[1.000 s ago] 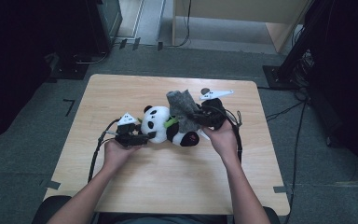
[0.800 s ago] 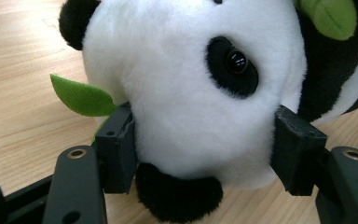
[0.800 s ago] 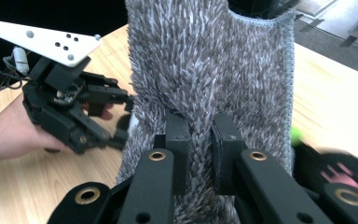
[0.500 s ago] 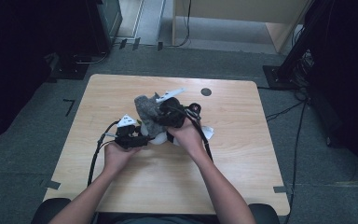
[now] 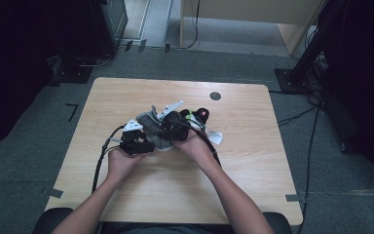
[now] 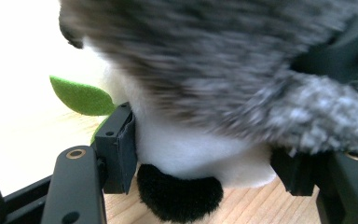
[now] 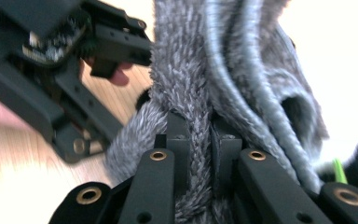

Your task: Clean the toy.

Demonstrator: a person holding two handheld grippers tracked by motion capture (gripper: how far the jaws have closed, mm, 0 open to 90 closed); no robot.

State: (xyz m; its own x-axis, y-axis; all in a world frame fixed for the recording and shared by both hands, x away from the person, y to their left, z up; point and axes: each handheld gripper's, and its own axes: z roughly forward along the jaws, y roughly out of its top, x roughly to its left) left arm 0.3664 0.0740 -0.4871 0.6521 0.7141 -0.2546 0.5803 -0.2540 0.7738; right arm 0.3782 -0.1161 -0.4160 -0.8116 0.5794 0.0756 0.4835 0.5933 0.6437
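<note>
While the left gripper clamps the panda plush, the right gripper pinches the grey furry garment; a hard tug could pull the toy loose.

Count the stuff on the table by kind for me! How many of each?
Panda plush toy: 1
Grey fuzzy garment: 1
Gripper: 2, the left gripper and the right gripper
Total: 4
</note>
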